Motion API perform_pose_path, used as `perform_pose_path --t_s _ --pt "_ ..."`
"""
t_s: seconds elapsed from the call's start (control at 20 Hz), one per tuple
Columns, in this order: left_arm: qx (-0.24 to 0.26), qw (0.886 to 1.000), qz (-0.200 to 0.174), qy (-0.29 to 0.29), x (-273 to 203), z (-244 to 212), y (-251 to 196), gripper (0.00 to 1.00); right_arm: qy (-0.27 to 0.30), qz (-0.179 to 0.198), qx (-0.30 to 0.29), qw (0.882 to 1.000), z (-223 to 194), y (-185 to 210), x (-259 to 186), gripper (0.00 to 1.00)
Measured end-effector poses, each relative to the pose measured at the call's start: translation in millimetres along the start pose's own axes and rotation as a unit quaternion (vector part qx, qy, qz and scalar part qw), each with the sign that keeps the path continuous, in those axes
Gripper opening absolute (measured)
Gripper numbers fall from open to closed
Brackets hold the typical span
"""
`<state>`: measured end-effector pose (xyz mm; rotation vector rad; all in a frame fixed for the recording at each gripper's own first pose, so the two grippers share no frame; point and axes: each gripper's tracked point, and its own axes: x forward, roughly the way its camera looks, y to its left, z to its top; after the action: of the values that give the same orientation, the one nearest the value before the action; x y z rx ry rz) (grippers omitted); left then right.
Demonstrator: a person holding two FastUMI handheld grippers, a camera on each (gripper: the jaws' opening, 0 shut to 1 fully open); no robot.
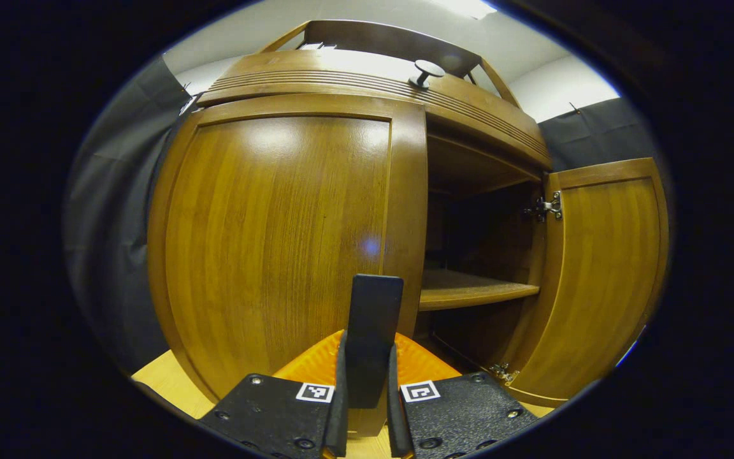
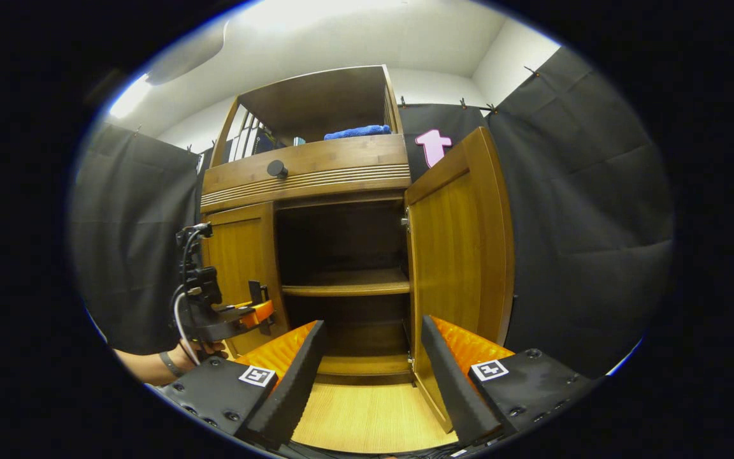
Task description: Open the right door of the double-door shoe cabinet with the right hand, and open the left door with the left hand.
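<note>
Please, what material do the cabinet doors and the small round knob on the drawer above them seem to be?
The brown shoe cabinet doors, the closed left door and the open right door, look like varnished wood: grain lines and a glossy reflection show. The small round drawer knob looks like dull grey metal, though painted plastic is possible.

- shoe cabinet (image 2: 306, 169): warm honey-brown wood with vertical grain
- knob (image 1: 426, 70): dark, on the drawer front's top edge
- towel (image 2: 357, 132): blue
- floor (image 2: 367, 417): pale wood
- booth wall (image 2: 583, 210): black cloth
</note>
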<state>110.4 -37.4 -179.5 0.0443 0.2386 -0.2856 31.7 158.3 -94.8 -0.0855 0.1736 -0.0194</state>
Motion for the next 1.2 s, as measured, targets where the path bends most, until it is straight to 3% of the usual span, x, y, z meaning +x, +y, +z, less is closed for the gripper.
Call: perform_pose_path --t_s 0.05,0.1,0.4,0.6,0.7,0.8,1.0,1.05,1.2 --pt "0.002 1.000 -0.002 0.003 -5 2 2 0.26 -0.002 0.000 0.000 1.000 1 1 1 0.89" --pt "0.000 1.000 -0.003 0.006 -13 -1 4 0.26 -0.004 -0.002 0.001 1.000 1 1 3 0.96" --pt "-0.004 1.000 0.000 0.021 -58 -1 16 0.25 -0.017 0.011 0.009 1.000 10 7 12 0.96" --pt "0.002 0.999 0.036 0.018 -87 3 39 0.25 -0.024 0.017 0.009 1.000 16 11 22 1.00" --pt "-0.001 0.998 0.054 0.012 -100 5 50 0.23 -0.032 0.021 0.002 0.999 22 16 25 0.96" --pt "0.000 0.998 0.058 0.004 -109 9 57 0.21 -0.035 0.024 -0.006 0.999 24 20 30 1.00" --pt "0.004 0.998 0.066 -0.005 -110 11 66 0.15 -0.033 0.032 -0.004 0.999 25 29 38 1.00" --pt "0.005 0.998 0.066 -0.006 -111 12 68 0.14 -0.034 0.033 -0.004 0.999 25 30 41 0.96" --pt "-0.006 0.997 0.077 -0.013 -114 14 75 0.14 -0.033 0.036 -0.009 0.999 27 34 50 1.00"
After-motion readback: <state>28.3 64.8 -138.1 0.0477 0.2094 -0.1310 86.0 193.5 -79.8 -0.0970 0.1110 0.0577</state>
